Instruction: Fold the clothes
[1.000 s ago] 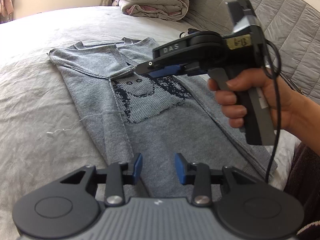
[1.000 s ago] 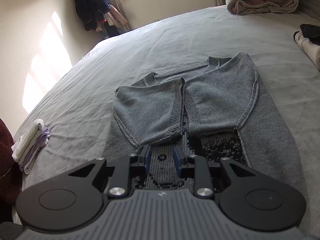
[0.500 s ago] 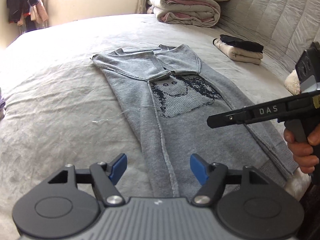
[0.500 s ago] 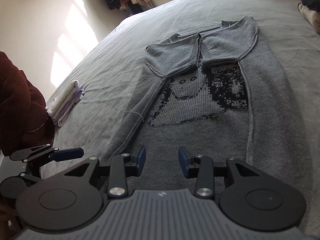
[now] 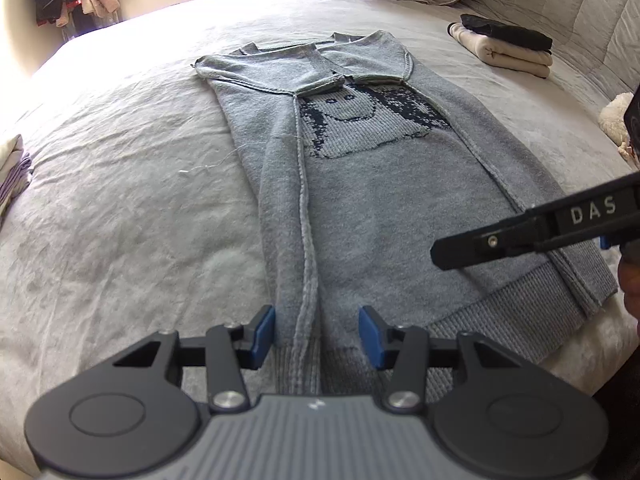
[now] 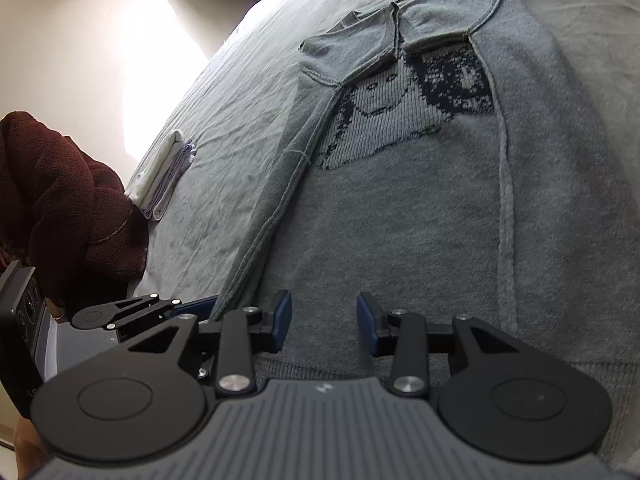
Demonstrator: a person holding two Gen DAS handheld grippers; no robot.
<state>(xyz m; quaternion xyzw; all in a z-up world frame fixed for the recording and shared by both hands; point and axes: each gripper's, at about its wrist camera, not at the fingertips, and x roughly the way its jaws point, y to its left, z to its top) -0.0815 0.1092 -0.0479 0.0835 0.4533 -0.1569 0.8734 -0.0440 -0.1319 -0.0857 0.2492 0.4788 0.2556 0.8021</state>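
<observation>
The bed (image 5: pixel 120 208) carries the grey sweater (image 5: pixel 360 208) lengthwise, hem at its near edge, both sleeves folded in. The left gripper (image 5: pixel 316 336) and right gripper (image 6: pixel 323 322) gape empty over the hem, which their bodies partly hide. Only the left view shows 2 folded garments (image 5: pixel 504 46) by the right edge.

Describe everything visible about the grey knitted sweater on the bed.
The grey knitted sweater lies flat and lengthwise on the pale grey bedspread, seams outward. Both sleeves are folded across the chest, partly covering a dark-blue knitted face motif. Its side panels are folded inward along raised seams. The ribbed hem points toward the cameras, the neckline away. Both open grippers, left and right, sit at the hem; contact is unclear.
</observation>
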